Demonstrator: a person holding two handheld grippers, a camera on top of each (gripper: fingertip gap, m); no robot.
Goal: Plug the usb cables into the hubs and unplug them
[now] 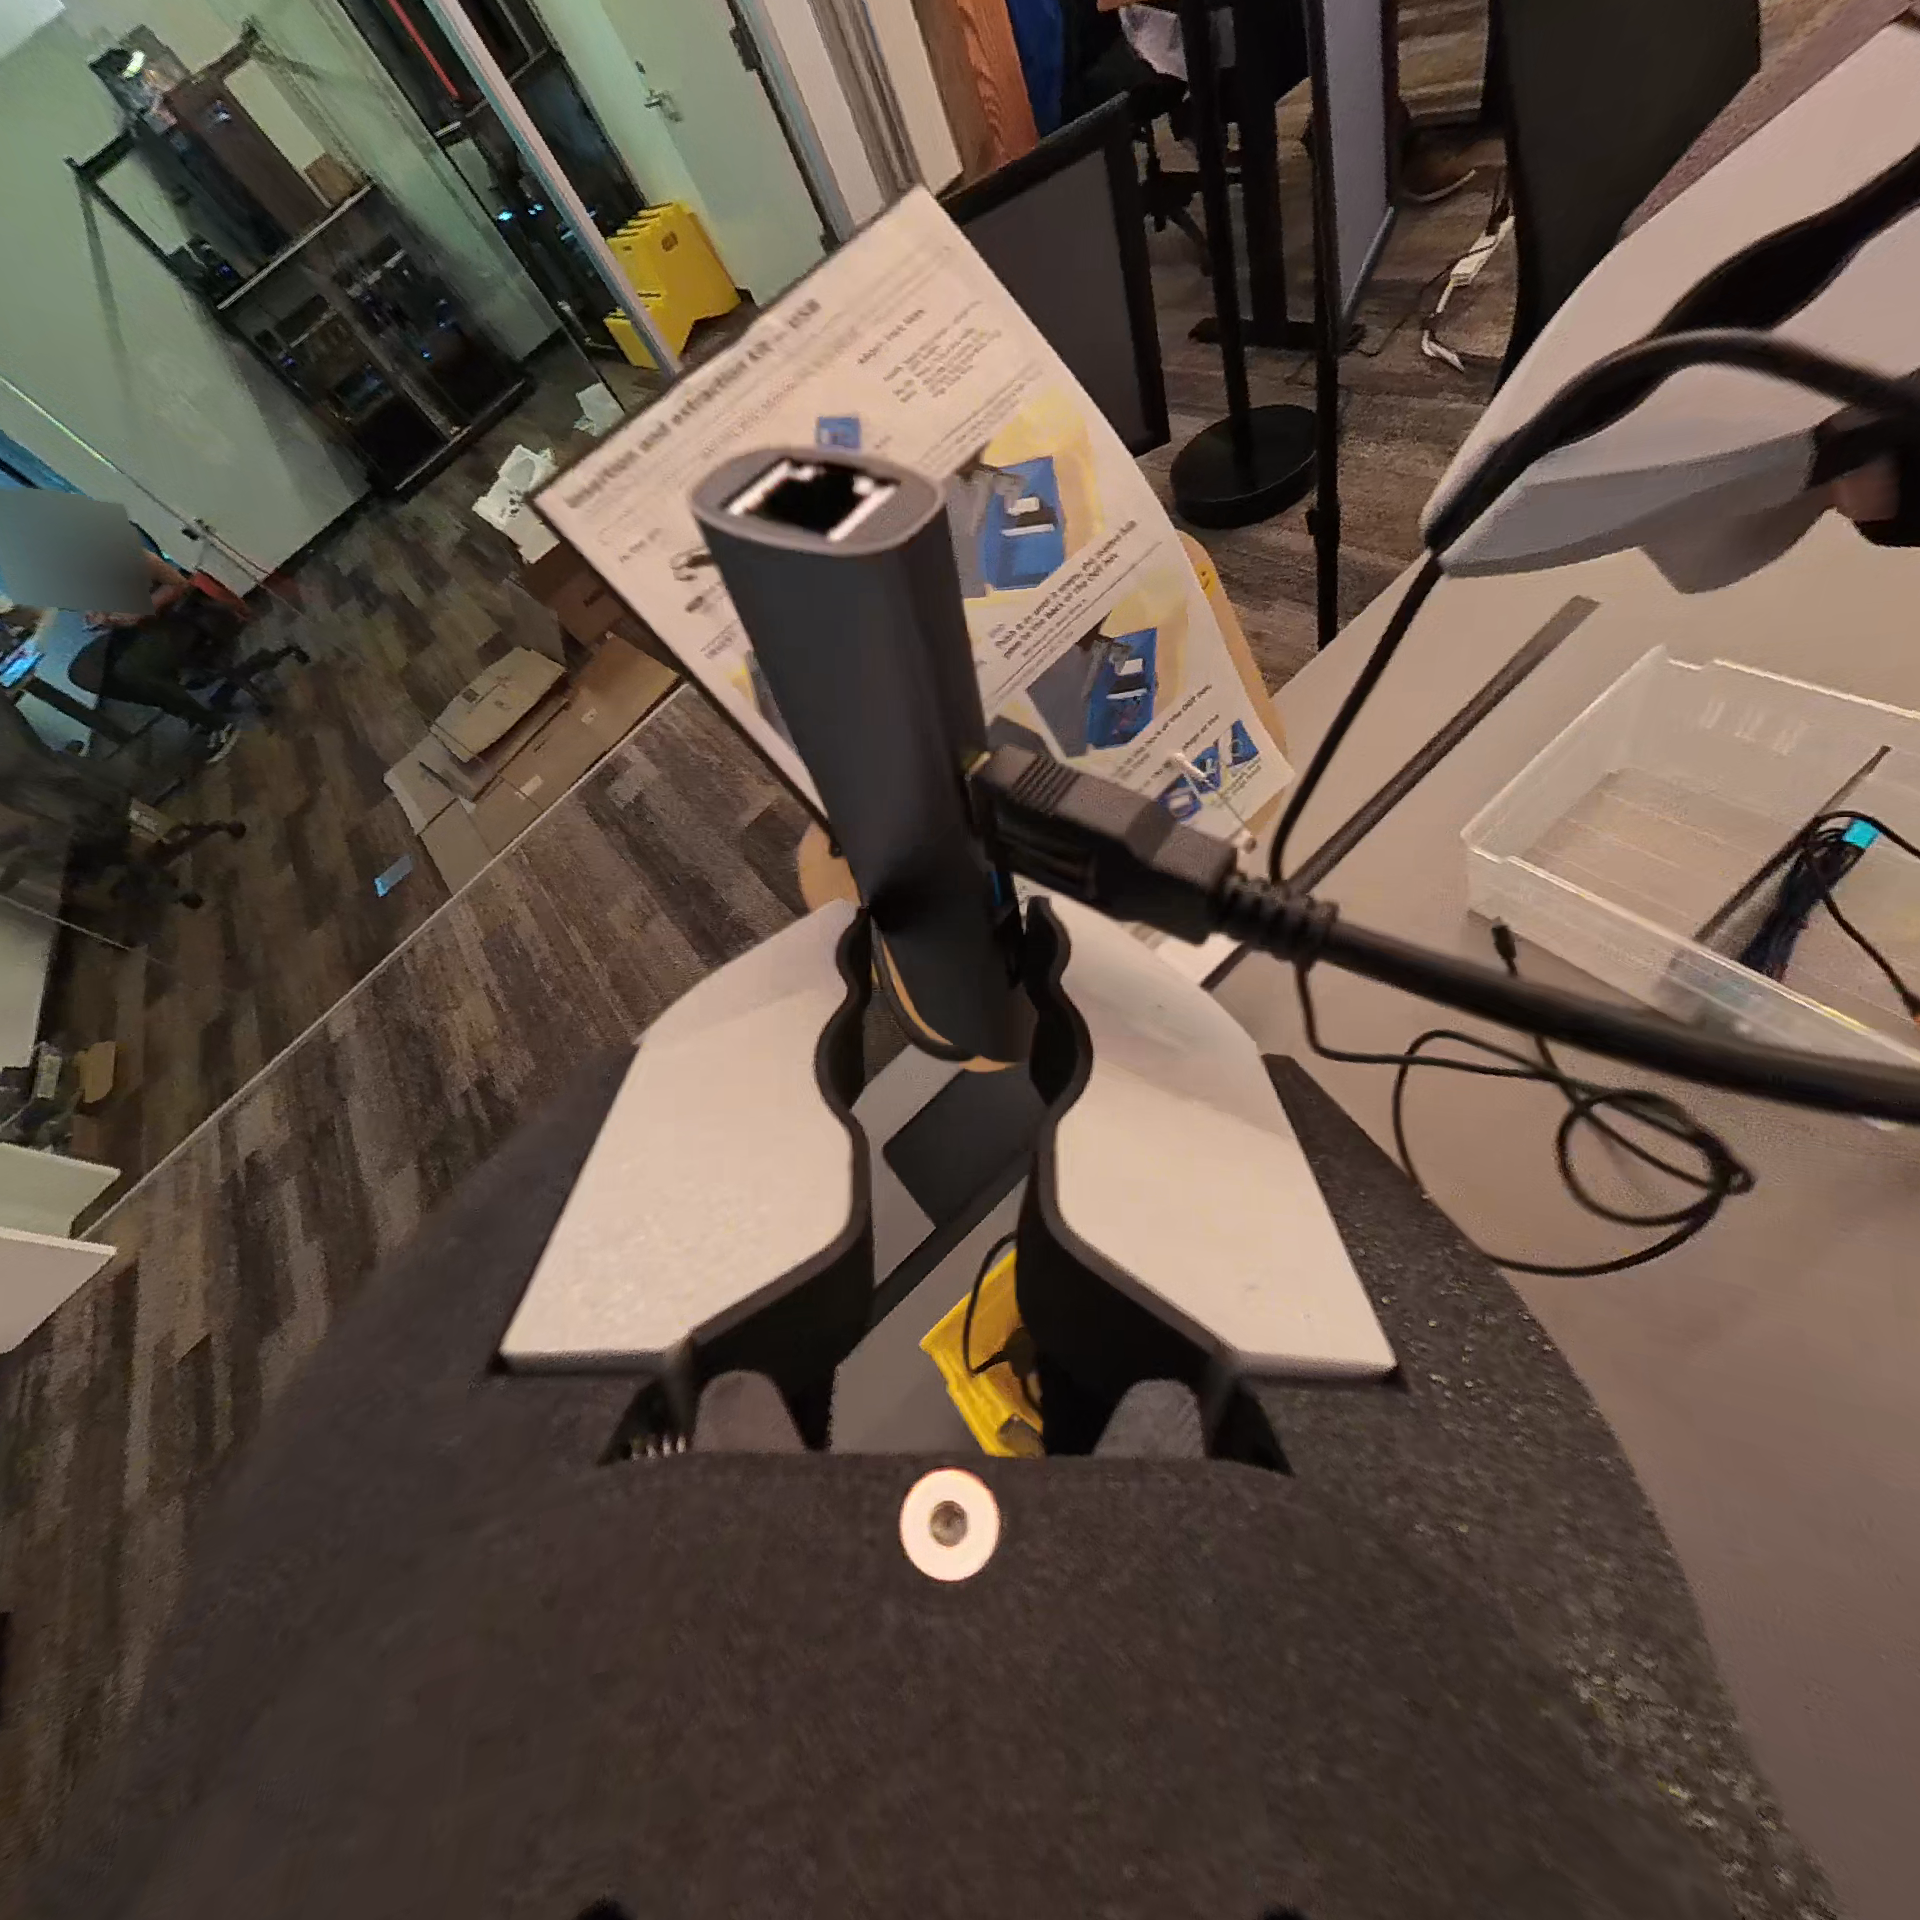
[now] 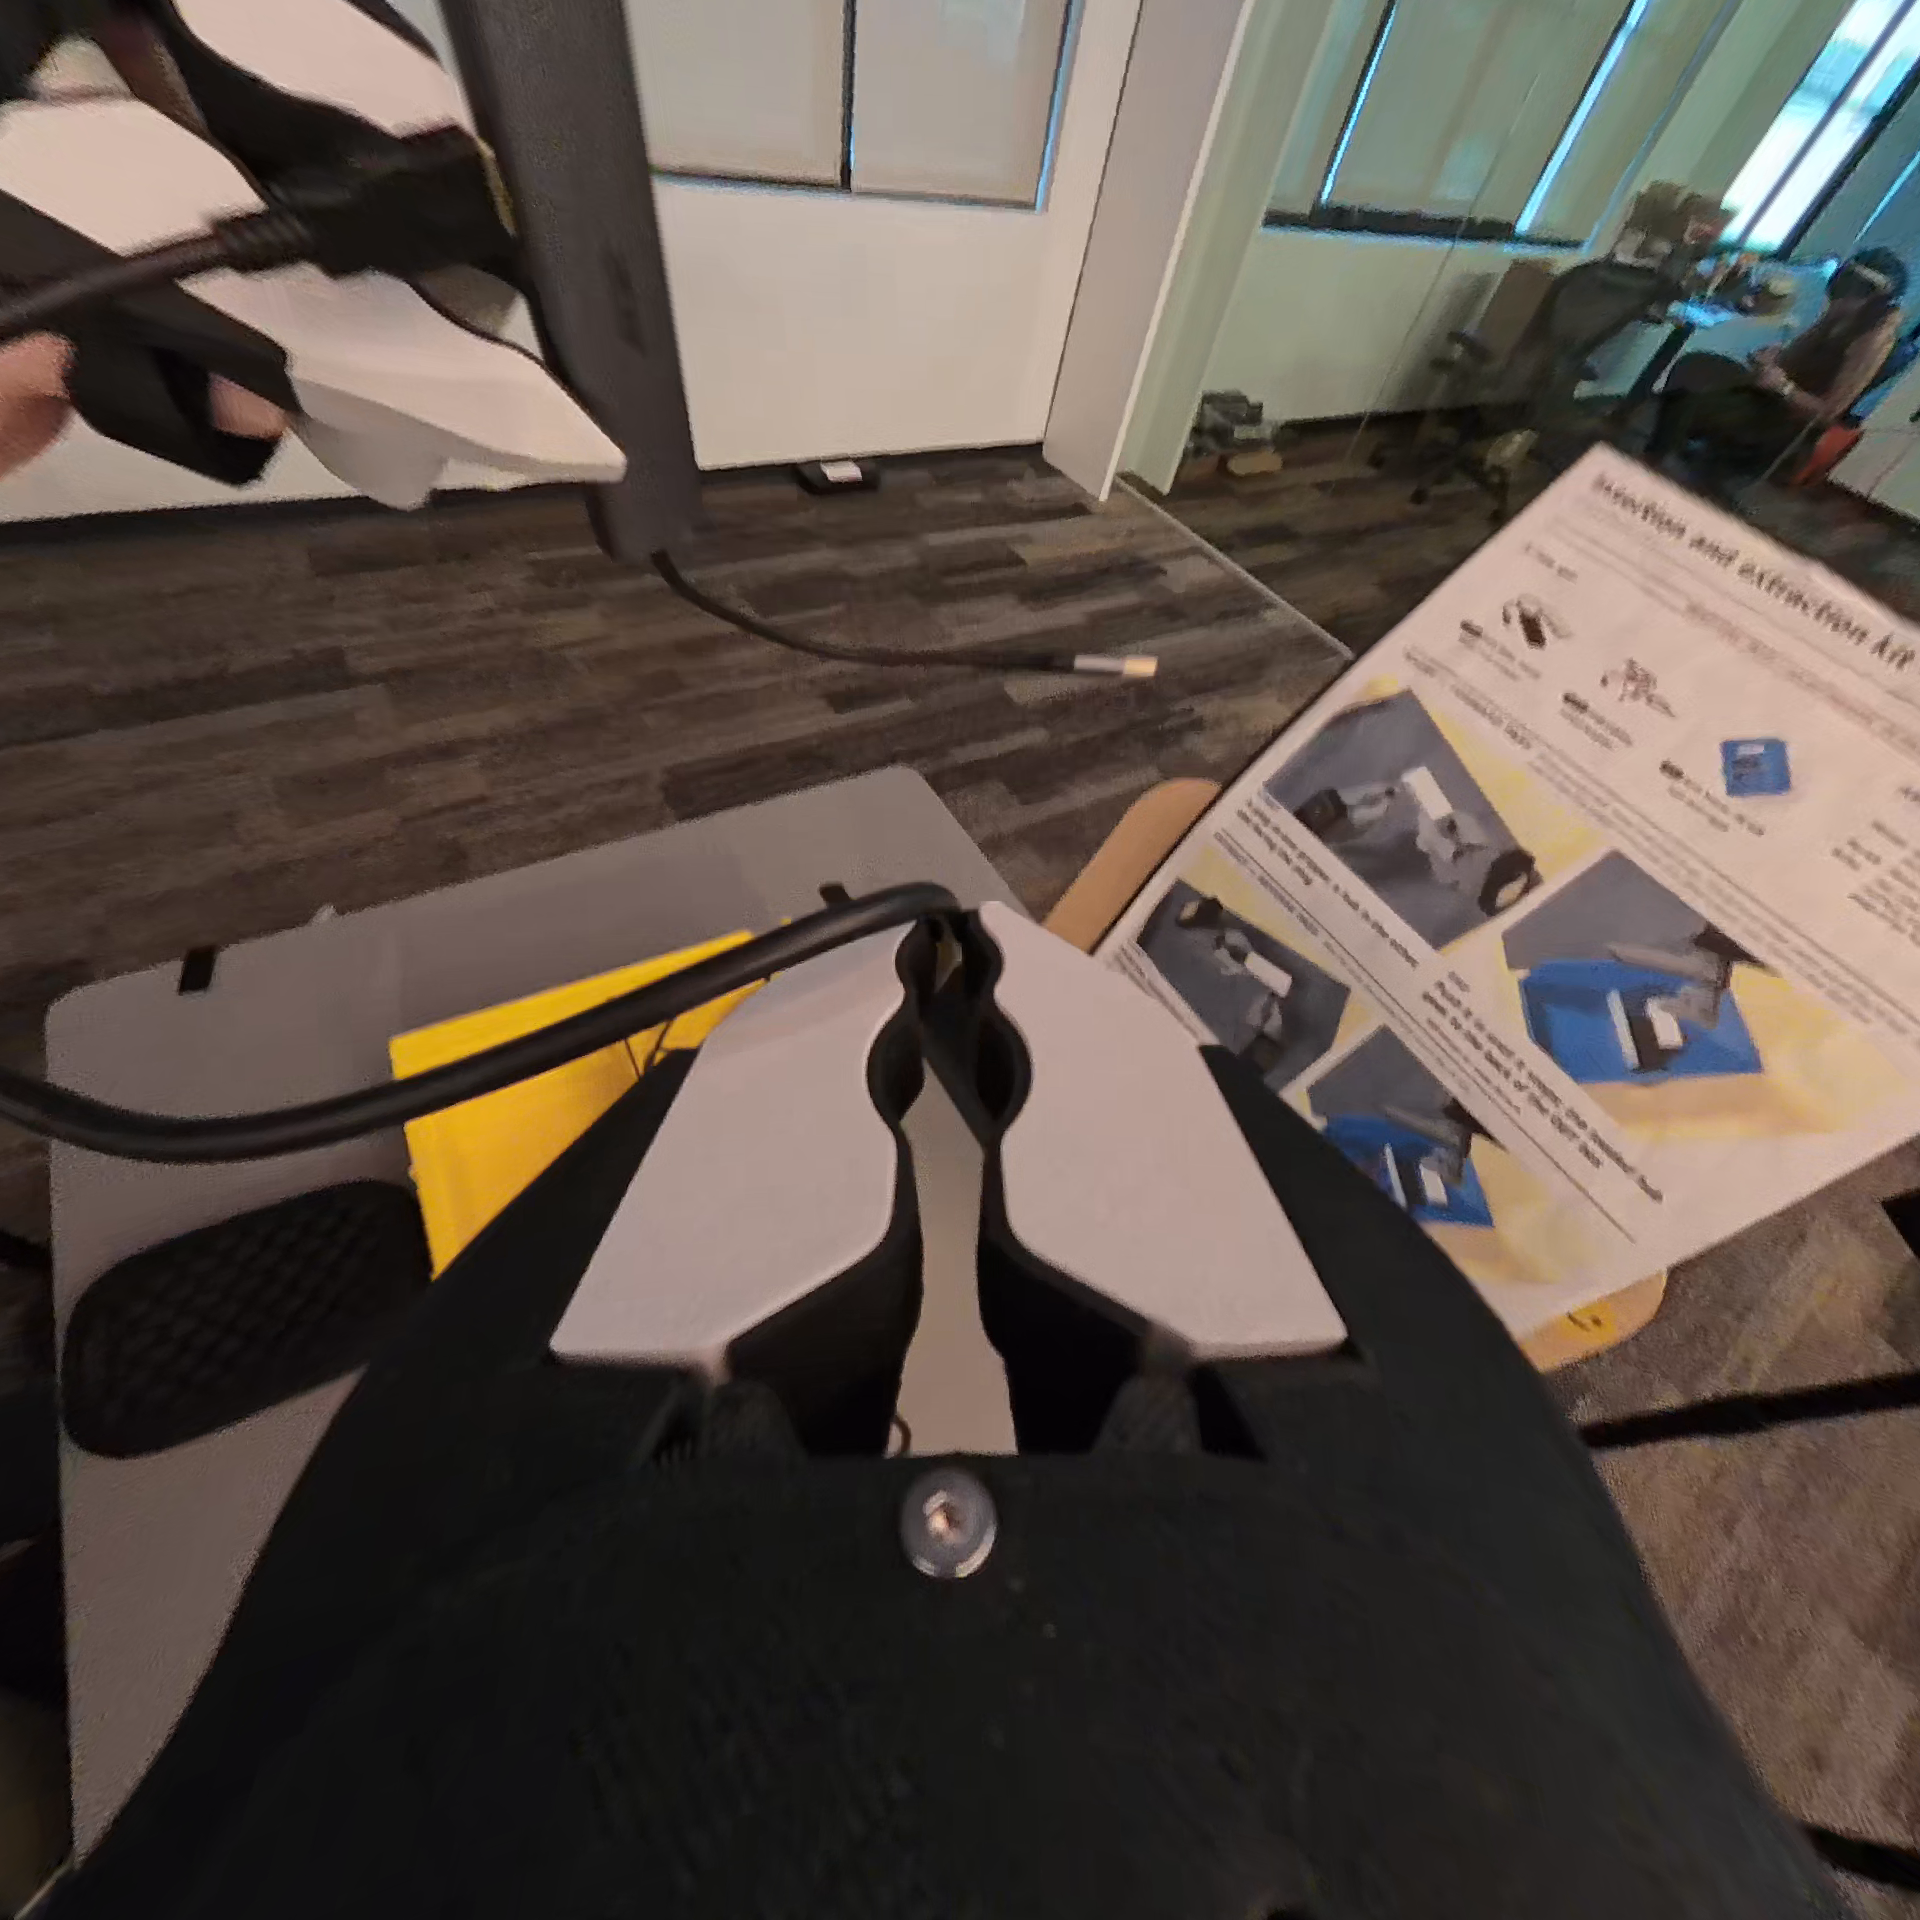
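My left gripper [image 1: 940, 935] is shut on the lower part of a dark grey hub [image 1: 852, 686] and holds it upright in the air, network socket on top. A black USB plug [image 1: 1091, 821] sits in the hub's right side. Its black cable [image 1: 1558, 997] runs off to the right. My right gripper [image 2: 945, 940] is shut on that cable [image 2: 582, 1023] farther along. In the right wrist view the hub [image 2: 582, 260], the plug [image 2: 395, 218] and the left gripper [image 2: 597, 462] show at the upper left. The right gripper [image 1: 1455, 540] shows at the upper right in the left wrist view.
A printed instruction sheet [image 1: 997, 436] [image 2: 1558, 831] leans on a wooden stand behind the hub. A clear plastic tray [image 1: 1683, 821] and thin loose wires [image 1: 1621, 1174] lie on the grey table [image 1: 1766, 1455]. A yellow bin [image 2: 520, 1122] sits below. The hub's own short cable [image 2: 1117, 667] hangs free. Across from one pair of fingers to the other is roughly 15 centimetres.
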